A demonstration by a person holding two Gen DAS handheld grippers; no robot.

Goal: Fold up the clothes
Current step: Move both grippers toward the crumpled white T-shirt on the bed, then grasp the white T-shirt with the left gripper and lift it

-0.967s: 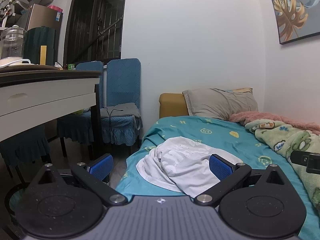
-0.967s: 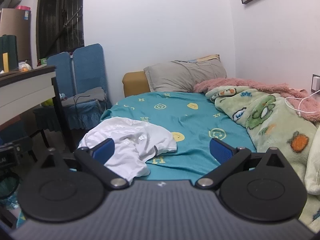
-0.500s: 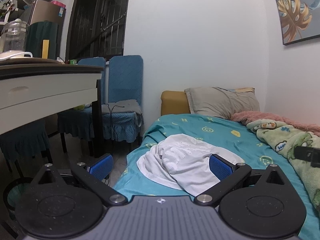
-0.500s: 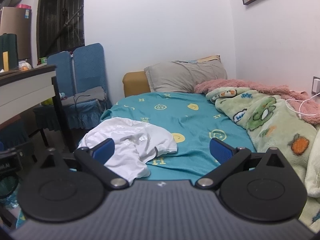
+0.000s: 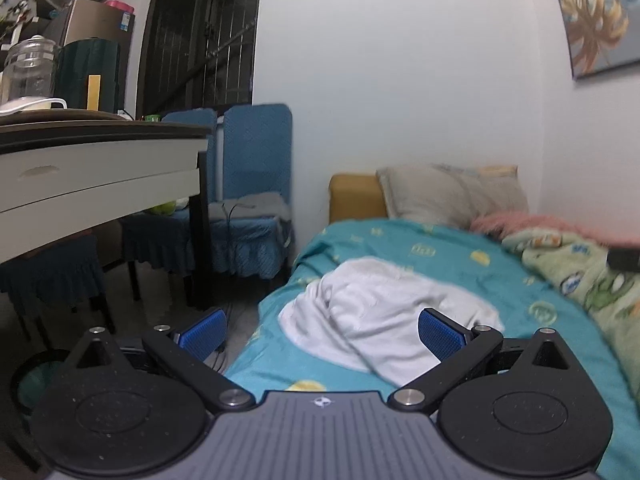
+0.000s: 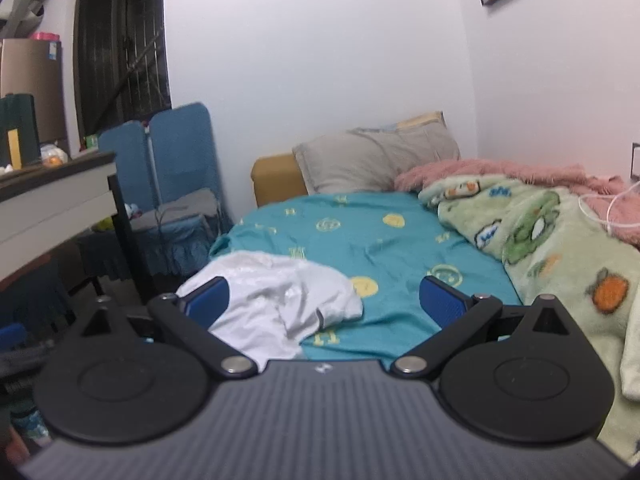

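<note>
Approach step: the white garment [image 5: 384, 320] lies crumpled near the bed [image 6: 400, 240] edge, untouched; left hand-held gripper [image 5: 322, 332] and right hand-held gripper [image 6: 326, 300] hover released; next, grasp and spread it

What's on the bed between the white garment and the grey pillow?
Only bare teal sheet lies between the white garment and grey pillow, clearest in the right wrist view.

White garment [image 6: 276, 300]: near edge hidden behind right gripper [image 6: 322, 298] body. Left wrist view blurred; garment folds unreadable. Green blanket [image 6: 552, 248], right of garment, cut off by frame edge. Painting [image 5: 596, 20] above it cropped, as was desk [image 5: 80, 168] at left.
</note>
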